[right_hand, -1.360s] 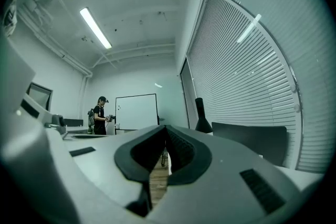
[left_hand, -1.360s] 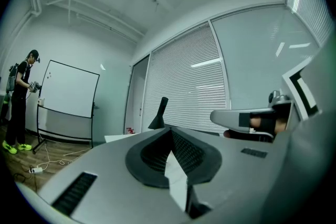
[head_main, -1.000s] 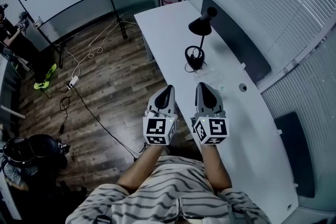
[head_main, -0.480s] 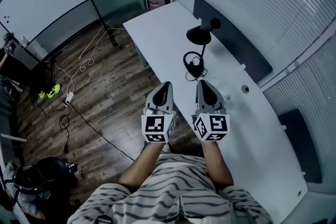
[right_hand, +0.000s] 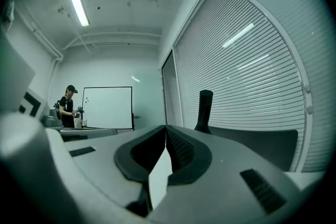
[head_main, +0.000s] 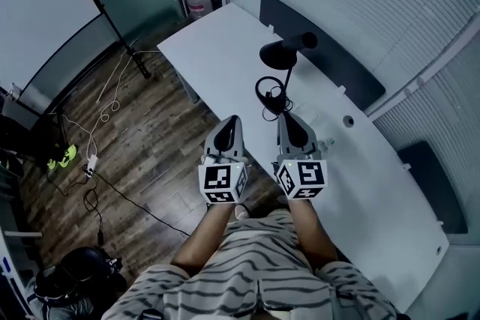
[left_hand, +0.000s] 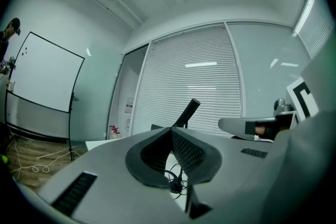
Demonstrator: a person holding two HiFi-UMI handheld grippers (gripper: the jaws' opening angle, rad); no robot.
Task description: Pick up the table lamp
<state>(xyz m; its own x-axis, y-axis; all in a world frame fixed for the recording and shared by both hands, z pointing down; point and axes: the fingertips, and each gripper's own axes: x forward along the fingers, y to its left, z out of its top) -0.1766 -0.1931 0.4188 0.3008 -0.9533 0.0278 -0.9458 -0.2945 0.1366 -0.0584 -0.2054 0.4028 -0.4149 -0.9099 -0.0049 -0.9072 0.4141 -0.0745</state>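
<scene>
Both grippers have come a bit closer to the table lamp (head_main: 278, 55) since 1 s ago, & the whiteboard (head_main: 45, 15) has slid off to the left side of the head view. Lamp has not moved on the table.

Lamp is black. It stands up on the white table (head_main: 217, 56), near the far side by the blinds. Its round foot sits just ahead of the R gripper (head_main: 286, 118), w/ a black cord (head_main: 264, 113) curled next to it. Its shade hangs over the table, higher up.

L gripper (head_main: 233, 118) is beside the R one, abt at the table's near edge, w/ the wood floor (head_main: 142, 139) off to its left. Both point at the lamp. Neither one touches it.

L gripper view: the 2 jaws are pressed together at the tips, nothing held. The lamp's foot & cord peek thru the little gap lower down. R gripper view: jaws together too, nothing in them, & the lamp's black top pokes up just behind.

So how far? I think only the start is done: getting near. Left to do: open the jaws, reach in, grab the thin stem or the foot, lift. Lamp looks top-heavy, so prob best to hold it low or use both grippers.
</scene>
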